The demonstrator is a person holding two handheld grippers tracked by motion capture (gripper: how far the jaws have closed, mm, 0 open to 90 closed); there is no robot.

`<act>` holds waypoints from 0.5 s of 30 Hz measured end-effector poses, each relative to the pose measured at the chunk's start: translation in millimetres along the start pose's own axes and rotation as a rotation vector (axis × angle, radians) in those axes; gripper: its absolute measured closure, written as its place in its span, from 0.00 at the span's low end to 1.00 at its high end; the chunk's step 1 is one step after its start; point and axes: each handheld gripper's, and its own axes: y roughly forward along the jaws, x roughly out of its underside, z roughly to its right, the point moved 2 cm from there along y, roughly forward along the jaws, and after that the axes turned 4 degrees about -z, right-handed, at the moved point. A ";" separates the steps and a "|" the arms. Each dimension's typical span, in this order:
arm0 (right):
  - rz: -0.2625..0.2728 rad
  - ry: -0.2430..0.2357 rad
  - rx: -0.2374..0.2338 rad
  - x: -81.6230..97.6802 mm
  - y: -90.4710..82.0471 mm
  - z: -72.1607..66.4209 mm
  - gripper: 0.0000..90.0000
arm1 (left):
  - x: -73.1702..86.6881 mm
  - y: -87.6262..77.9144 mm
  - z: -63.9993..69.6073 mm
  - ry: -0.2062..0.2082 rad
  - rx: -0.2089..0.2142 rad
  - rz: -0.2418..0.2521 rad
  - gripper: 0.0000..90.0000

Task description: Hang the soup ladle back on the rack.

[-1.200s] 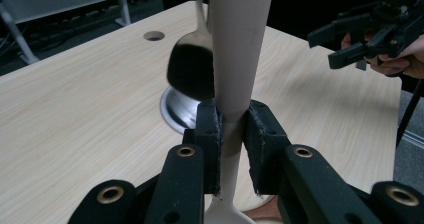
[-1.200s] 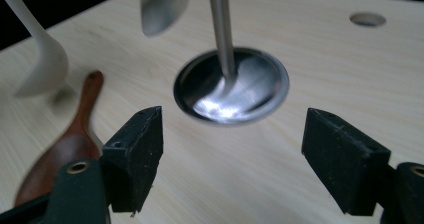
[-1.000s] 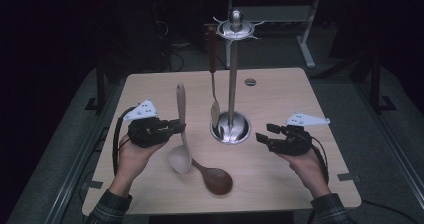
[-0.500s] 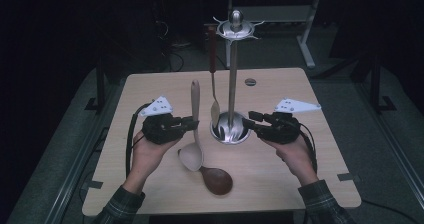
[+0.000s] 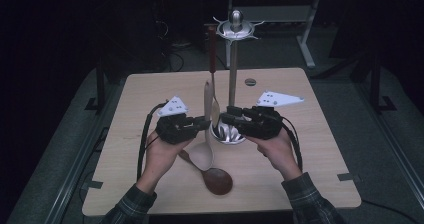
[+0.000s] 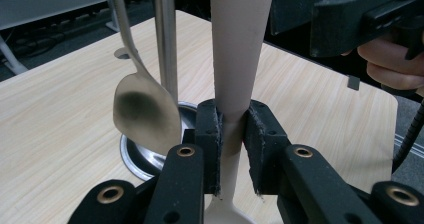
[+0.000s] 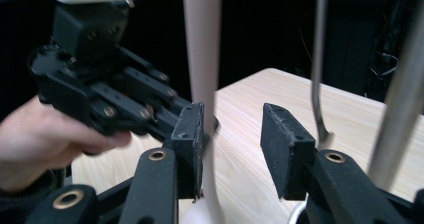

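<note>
The left gripper (image 5: 205, 125) has its jaws clamped on the neck of a pale wooden spoon (image 5: 206, 134), which stands nearly upright, handle up and bowl hanging low just above the bench (image 5: 150, 89). In the left gripper view the two pads press flat against either side of the pale wooden spoon (image 6: 234, 59). The right gripper (image 5: 226, 118) faces it from the other side, and its jaws have just been closing but stand apart with nothing pressed between them; in the right gripper view the spoon's handle (image 7: 202, 44) rises just beyond the left pad. Right between the two grippers sits the steel utensil stand (image 5: 233, 79), its round base on the bench, with a metal spoon (image 5: 215, 101) hanging from its top ring beside the pole. A dark brown wooden spoon (image 5: 212, 176) lies flat on the bench near the person's left hand (image 5: 162, 154).
</note>
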 end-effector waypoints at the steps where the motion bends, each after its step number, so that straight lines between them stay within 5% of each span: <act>1: 0.005 -0.003 -0.007 -1.5 1.7 -1.4 0.68 | -0.5 1.2 1.6 0.001 0.001 -0.001 0.86; 15: -0.001 0.010 -0.017 -3.4 20.0 -8.4 0.83 | -0.4 10.6 13.9 0.009 -0.004 -0.002 0.85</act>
